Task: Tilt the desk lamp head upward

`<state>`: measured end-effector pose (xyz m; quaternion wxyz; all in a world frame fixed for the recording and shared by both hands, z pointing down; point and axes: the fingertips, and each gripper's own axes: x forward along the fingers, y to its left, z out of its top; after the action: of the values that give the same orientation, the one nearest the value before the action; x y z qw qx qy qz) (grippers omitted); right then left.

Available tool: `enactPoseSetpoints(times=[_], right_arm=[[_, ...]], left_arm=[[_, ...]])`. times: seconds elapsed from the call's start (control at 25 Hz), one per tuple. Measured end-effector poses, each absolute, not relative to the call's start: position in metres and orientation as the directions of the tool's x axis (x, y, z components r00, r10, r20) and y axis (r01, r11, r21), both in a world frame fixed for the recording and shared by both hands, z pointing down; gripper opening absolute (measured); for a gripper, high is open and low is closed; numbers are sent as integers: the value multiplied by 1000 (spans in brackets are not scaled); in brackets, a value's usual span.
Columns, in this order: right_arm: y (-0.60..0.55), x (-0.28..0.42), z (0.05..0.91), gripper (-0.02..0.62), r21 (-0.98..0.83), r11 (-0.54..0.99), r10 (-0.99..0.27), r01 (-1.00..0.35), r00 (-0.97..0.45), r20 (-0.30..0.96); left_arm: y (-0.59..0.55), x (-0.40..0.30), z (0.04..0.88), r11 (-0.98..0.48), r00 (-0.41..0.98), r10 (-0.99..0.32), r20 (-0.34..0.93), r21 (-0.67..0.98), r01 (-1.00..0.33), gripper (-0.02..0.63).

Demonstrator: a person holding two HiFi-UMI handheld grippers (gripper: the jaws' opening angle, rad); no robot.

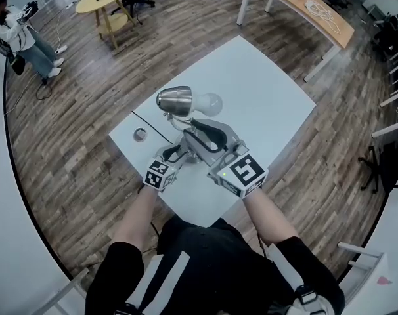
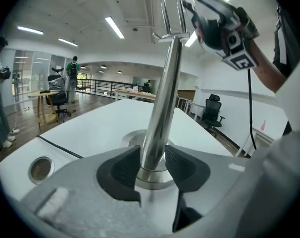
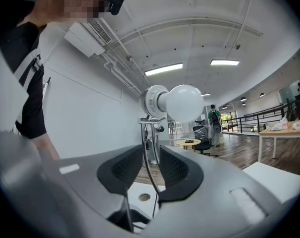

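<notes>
The fingers of my left gripper [image 2: 152, 165] are clamped on the lamp's chrome pole [image 2: 162, 103] just above its round base [image 2: 132, 139], which stands on the white desk [image 2: 100, 128]. The fingers of my right gripper [image 3: 151, 170] stand a narrow way apart, with the thin wire bracket [image 3: 146, 160] under the lamp head [image 3: 154, 102] running between them unpinched. The head's white bulb [image 3: 183, 103] points about level.
</notes>
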<state>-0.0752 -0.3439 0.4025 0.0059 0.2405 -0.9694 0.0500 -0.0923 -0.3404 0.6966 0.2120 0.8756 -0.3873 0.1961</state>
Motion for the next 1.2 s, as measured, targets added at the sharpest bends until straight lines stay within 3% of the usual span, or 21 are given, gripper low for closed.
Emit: enactPoseSetpoints(times=[0.12, 0.44, 0.64, 0.92, 1.2], right_arm=[[-338, -43, 414, 105, -92, 873, -478, -478, -878, 29], [-310, 20, 416, 5, -158, 856, -506, -492, -860, -66], [-284, 41, 426, 5, -138, 845, -527, -517, -849, -38], [-242, 58, 435, 5, -162, 782, -613, -602, -790, -20], [-184, 25, 431, 5, -204, 720, -682, -663, -731, -35]], left_arm=[[-341, -104, 663, -554, 583, -683, 440, 209, -806, 160], [-309, -107, 546, -476, 513, -842, 170, 213, -853, 156], [-266, -109, 505, -481, 507, -860, 54, 244, -842, 0], [-203, -124, 471, -509, 515, -857, -17, 185, -841, 0], [-149, -174, 440, -497, 487, -868, -98, 182, -849, 0]])
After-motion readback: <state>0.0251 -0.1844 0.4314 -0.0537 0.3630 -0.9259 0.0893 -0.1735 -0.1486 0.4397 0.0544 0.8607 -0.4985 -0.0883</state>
